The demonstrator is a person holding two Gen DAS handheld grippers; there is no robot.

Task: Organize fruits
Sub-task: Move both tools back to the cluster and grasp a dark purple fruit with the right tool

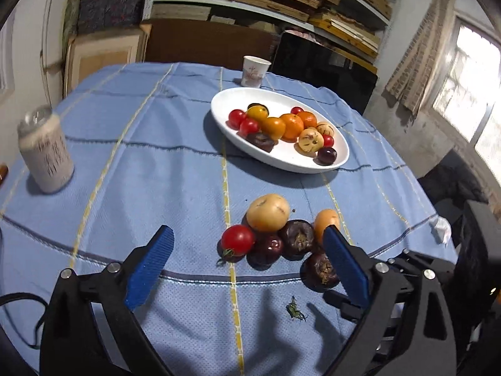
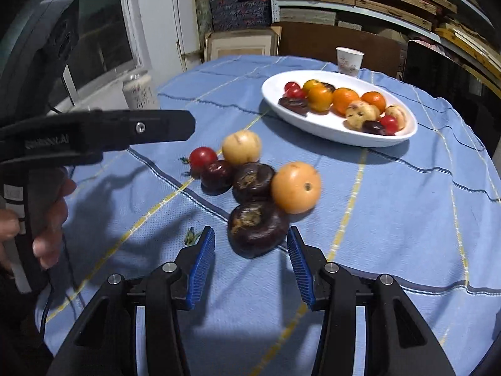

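A white oval plate (image 1: 343, 152) (image 2: 272, 98) holds several fruits at the far side of the blue tablecloth. A loose pile lies nearer: a red tomato (image 1: 238, 239) (image 2: 203, 156), a pale yellow fruit (image 1: 267, 212) (image 2: 241, 147), an orange fruit (image 1: 325, 221) (image 2: 296, 187) and three dark purple fruits, the nearest one (image 1: 319, 272) (image 2: 256, 228). My left gripper (image 1: 249, 246) is open and empty, just short of the pile. My right gripper (image 2: 251, 244) is open and empty, its fingers on either side of the nearest dark fruit.
A paper cup (image 1: 254, 71) (image 2: 349, 57) stands behind the plate. A grey can (image 1: 45, 150) (image 2: 139, 91) stands at the left. A small green stem (image 1: 294, 310) (image 2: 191, 236) lies on the cloth. The left gripper's body (image 2: 103, 133) reaches in from the left.
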